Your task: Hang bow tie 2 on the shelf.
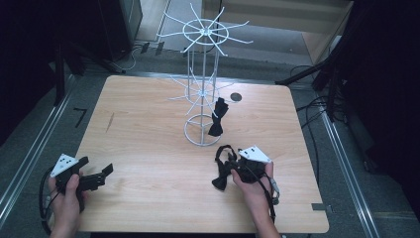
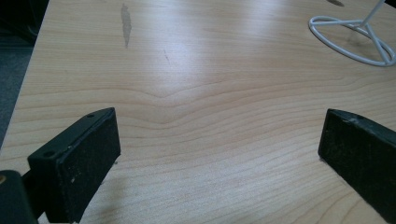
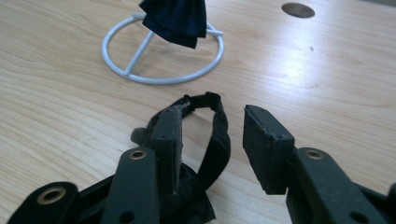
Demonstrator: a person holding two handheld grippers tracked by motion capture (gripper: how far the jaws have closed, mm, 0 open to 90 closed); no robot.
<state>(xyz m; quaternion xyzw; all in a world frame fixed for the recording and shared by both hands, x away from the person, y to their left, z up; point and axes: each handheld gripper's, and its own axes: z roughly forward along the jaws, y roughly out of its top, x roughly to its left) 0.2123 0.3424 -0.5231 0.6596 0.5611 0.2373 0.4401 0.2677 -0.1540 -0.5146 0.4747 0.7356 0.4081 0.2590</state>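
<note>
- Black fabric bow tie with a looped strap [image 3: 212,140] lay flat on the light wooden table [image 3: 327,93], its strap running up between the jaws of the right tool [image 3: 219,149].
- Right tool's jaws stood partly apart, pads not pressing the strap.
- Beyond that tool stood a white wire display stand [image 1: 203,89], a second black bow tie [image 1: 216,118] hanging from it.
- Left tool [image 2: 219,149] gaped wide over bare table, holding nothing.
</note>
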